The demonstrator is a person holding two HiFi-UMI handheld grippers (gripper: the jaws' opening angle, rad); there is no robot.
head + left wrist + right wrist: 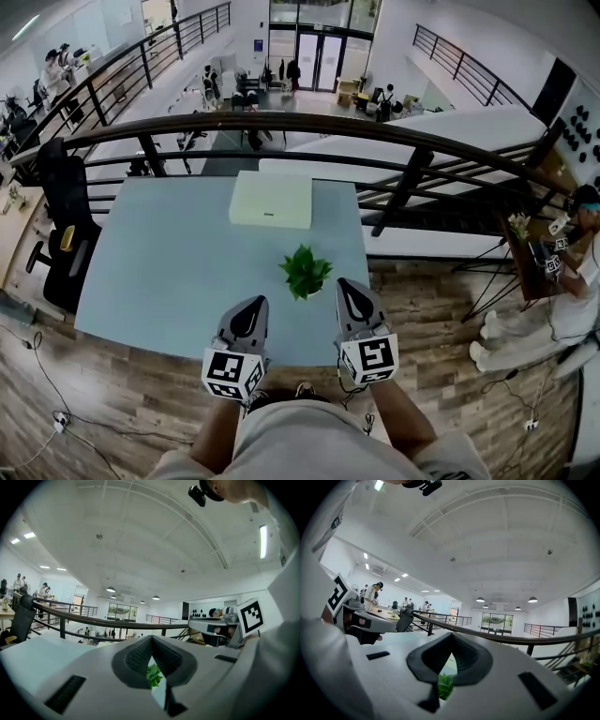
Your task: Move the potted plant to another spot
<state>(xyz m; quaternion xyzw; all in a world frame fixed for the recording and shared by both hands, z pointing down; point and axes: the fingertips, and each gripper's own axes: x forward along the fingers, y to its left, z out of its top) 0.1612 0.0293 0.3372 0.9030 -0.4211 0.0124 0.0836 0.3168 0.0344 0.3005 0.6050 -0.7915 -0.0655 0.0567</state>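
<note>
Head view, potted plant (pixel 306 272), pot hidden under leaves, left tool (pixel 255 306) and right tool (pixel 349 288) pressed together, pinching nothing

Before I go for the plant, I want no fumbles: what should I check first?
1. Potted plant upright on table: ok.
2. Left gripper empty: ok.
3. Left gripper's jaws open for grasping: not ok, shut.
4. Right gripper jaws open: not ok, shut.
5. White box apart from plant: ok.
6. Pot's sides reachable: cannot tell, leaves hide them.
</note>
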